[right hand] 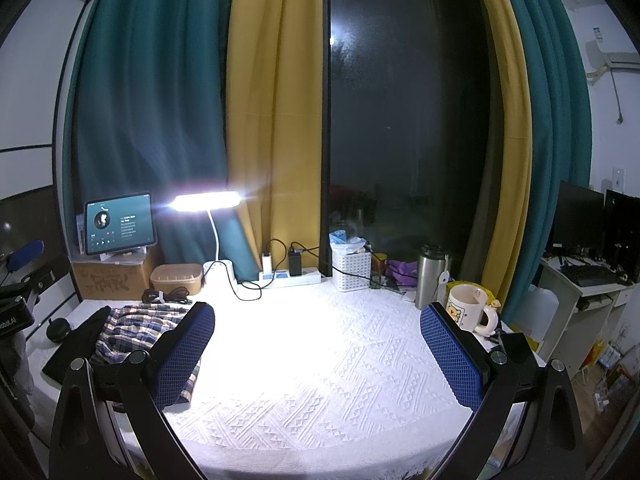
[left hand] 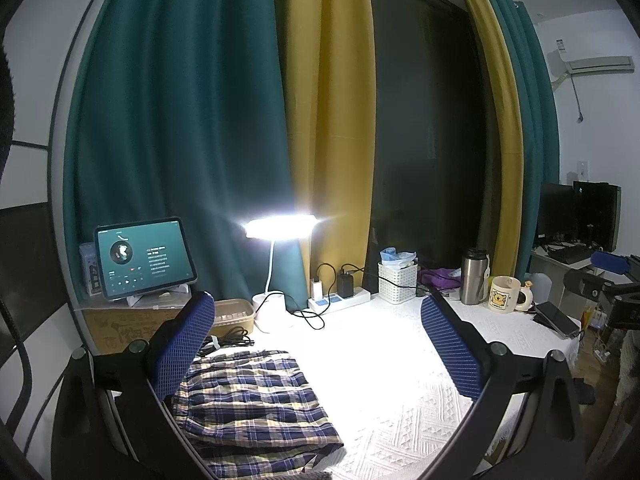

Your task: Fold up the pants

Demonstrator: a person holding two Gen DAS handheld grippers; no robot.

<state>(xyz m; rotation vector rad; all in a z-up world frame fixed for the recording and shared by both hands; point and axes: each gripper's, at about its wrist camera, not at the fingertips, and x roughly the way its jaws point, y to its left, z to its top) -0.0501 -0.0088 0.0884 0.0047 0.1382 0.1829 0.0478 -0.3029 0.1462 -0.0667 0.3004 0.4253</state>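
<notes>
Both grippers, left point(left hand: 318, 344) and right point(right hand: 318, 354), hover released above the cloth point(right hand: 320, 360), plaid pants point(left hand: 256, 400) folded near-left; next, likely squaring the stack.

The surface is covered by a white cloth with a woven diamond pattern point(right hand: 320, 380). On it lie folded blue-and-cream plaid pants point(left hand: 252, 400) (at its left side), a coiled black cable point(right hand: 166, 295), a white power strip point(right hand: 290, 278), a white slatted plastic basket point(right hand: 351, 270), a steel tumbler point(right hand: 430, 276) and a cream cartoon mug point(right hand: 468, 308).
</notes>
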